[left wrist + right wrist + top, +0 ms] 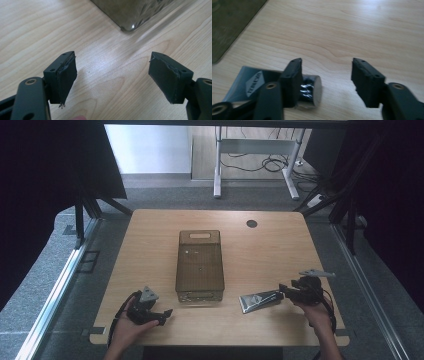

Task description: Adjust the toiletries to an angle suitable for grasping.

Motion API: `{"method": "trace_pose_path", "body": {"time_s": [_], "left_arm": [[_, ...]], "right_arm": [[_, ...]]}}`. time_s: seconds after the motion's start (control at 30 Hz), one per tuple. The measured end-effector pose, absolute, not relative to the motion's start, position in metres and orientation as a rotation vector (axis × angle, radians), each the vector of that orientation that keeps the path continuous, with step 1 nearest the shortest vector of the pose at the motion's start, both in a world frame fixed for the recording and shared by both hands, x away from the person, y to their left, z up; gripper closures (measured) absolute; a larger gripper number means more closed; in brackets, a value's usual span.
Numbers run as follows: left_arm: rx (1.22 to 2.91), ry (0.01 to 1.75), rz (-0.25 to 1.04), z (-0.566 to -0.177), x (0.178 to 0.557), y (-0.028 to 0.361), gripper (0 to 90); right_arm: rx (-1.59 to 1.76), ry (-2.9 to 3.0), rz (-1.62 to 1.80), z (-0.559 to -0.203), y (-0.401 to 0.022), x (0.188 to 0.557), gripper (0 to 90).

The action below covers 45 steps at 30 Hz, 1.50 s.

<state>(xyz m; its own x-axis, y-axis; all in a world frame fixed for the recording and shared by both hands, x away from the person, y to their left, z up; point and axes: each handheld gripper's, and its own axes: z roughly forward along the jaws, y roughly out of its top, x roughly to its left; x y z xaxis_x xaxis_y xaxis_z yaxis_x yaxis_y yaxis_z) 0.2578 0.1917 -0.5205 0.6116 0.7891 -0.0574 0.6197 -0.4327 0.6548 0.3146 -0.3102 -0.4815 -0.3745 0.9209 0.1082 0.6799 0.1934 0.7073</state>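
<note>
My right tongs (325, 82) are half open around the tube (310, 91), cap end, not pinching yet. Gonna center it before squeezing. Left tongs (112, 77) sit wide open, empty, on the desk (105, 50).

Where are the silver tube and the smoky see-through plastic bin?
Silver squeeze tube with black cap (256, 300), high view, middle of its body.
Smoky see-through plastic bin (199, 234), high view, far rim by the handle slot.

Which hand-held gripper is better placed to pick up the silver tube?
Right. The right hand-held gripper sits at the silver tube's cap end, jaws open around it. The left hand-held gripper rests across the brown bin, away from it.
</note>
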Motion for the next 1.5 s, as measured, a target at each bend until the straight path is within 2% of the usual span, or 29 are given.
{"method": "trace_pose_path", "body": {"time_s": [0.03,0.1,0.17,0.2,0.4,0.5,1.1,1.5], "left_arm": [[2.191,1.101,0.336,-0.52,0.256,0.191,23.0],[2.19,1.095,0.332,-0.52,0.256,0.191,23.0],[2.191,1.086,0.329,-0.519,0.256,0.19,23.0],[2.186,1.085,0.324,-0.519,0.256,0.189,22.9],[2.185,1.094,0.326,-0.519,0.257,0.192,22.9],[2.188,1.097,0.328,-0.52,0.257,0.192,23.0],[2.187,1.098,0.314,-0.521,0.259,0.196,22.9],[2.198,1.089,0.309,-0.522,0.259,0.194,22.9]], "right_arm": [[1.48,2.184,0.986,-0.476,-0.303,0.318,56.5],[1.457,2.237,0.977,-0.47,-0.296,0.321,63.1],[1.437,2.269,0.959,-0.467,-0.291,0.323,66.0],[1.393,2.326,0.918,-0.463,-0.281,0.326,72.0],[1.263,2.496,0.813,-0.451,-0.256,0.336,79.8],[1.214,2.581,0.794,-0.447,-0.244,0.342,87.5],[1.065,2.765,0.582,-0.442,-0.188,0.353,89.7],[1.049,2.842,0.49,-0.462,-0.165,0.358,89.7]]}}
